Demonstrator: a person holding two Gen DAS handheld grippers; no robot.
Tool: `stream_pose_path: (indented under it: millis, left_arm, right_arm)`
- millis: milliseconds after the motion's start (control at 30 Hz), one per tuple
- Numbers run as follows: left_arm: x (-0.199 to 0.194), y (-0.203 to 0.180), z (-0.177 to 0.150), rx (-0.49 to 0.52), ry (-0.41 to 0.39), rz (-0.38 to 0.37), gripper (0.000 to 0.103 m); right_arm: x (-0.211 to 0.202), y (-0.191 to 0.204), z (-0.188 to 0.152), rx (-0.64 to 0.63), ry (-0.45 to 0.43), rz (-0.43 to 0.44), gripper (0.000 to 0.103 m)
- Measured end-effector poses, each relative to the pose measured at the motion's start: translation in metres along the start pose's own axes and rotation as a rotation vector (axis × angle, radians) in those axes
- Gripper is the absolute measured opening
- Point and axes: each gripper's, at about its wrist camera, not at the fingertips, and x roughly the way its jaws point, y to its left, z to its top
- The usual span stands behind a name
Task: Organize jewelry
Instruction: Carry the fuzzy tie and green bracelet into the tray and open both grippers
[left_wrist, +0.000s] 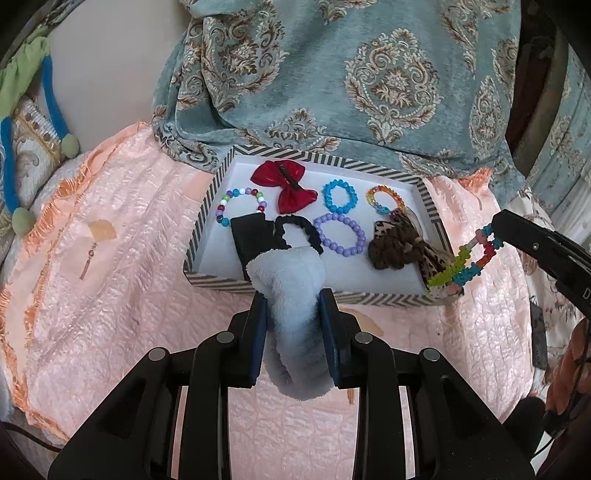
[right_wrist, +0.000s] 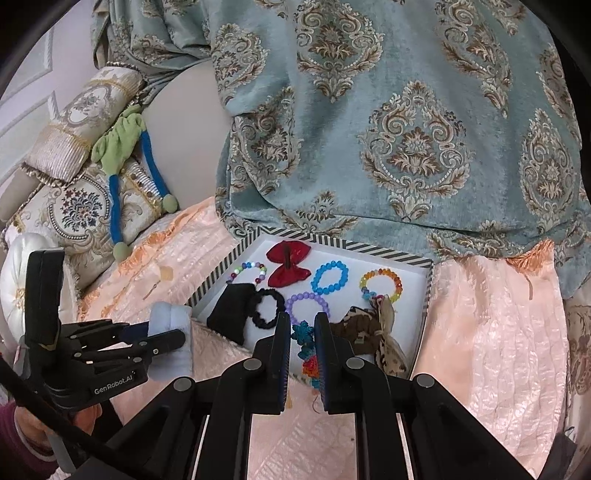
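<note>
- Between the left gripper's (left_wrist: 293, 306) blue pads sits a pale fluffy scrunchie (left_wrist: 291, 291), pinched on both sides and held above the near wall of the striped tray (left_wrist: 391, 300).
- Off to the right, the right gripper (right_wrist: 302, 345) is closed on a multicolored flower-bead bracelet (left_wrist: 469, 258), which dangles over the tray's near right corner.
- Inside the tray lie a red bow clip (left_wrist: 284, 184), a mixed-bead bracelet (left_wrist: 242, 205), a bright blue bracelet (left_wrist: 340, 195), an amber-and-rainbow bracelet (left_wrist: 386, 199), a lilac bracelet (left_wrist: 340, 236), a black scrunchie (left_wrist: 299, 232) touching a black folded band (left_wrist: 253, 236), and a leopard-print bow (left_wrist: 402, 247).
- Directly under the fluffy scrunchie, the black band and black scrunchie fill the near-left floor of the tray.
- Beneath everything spreads a peach quilted cover (left_wrist: 110, 240); a teal damask drape (left_wrist: 369, 74) hangs behind, touching the tray's far edge.
- Patterned cushions (right_wrist: 81, 210) and a green-and-blue soft toy (right_wrist: 122, 147) lie well apart at the left.
</note>
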Motion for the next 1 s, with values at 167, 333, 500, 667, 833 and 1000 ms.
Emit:
stream_pose_path:
  millis: [167, 333, 500, 667, 833, 1000]
  left_arm:
    - [0.011, 0.003, 0.009, -0.011, 0.010, -0.002, 0.026]
    - [0.018, -0.001, 0.018, -0.005, 0.012, 0.000, 0.026]
    - [0.028, -0.006, 0.027, -0.014, 0.013, -0.013, 0.026]
    - [0.045, -0.021, 0.034, -0.001, 0.033, -0.039, 0.026]
    - [0.068, -0.039, 0.040, 0.007, 0.058, -0.053, 0.026]
    - [0.092, -0.045, 0.047, 0.011, 0.079, -0.046, 0.026]
  right_arm:
    - [0.026, 0.003, 0.007, 0.011, 0.014, 0.004, 0.012]
    - [0.055, -0.001, 0.001, 0.041, 0.060, 0.027, 0.012]
    - [0.079, -0.026, -0.024, 0.100, 0.150, 0.015, 0.012]
    - [0.087, -0.051, -0.043, 0.146, 0.205, -0.016, 0.012]
    - [0.092, -0.059, -0.050, 0.151, 0.220, -0.025, 0.012]
    - [0.097, -0.059, -0.054, 0.134, 0.235, -0.024, 0.012]
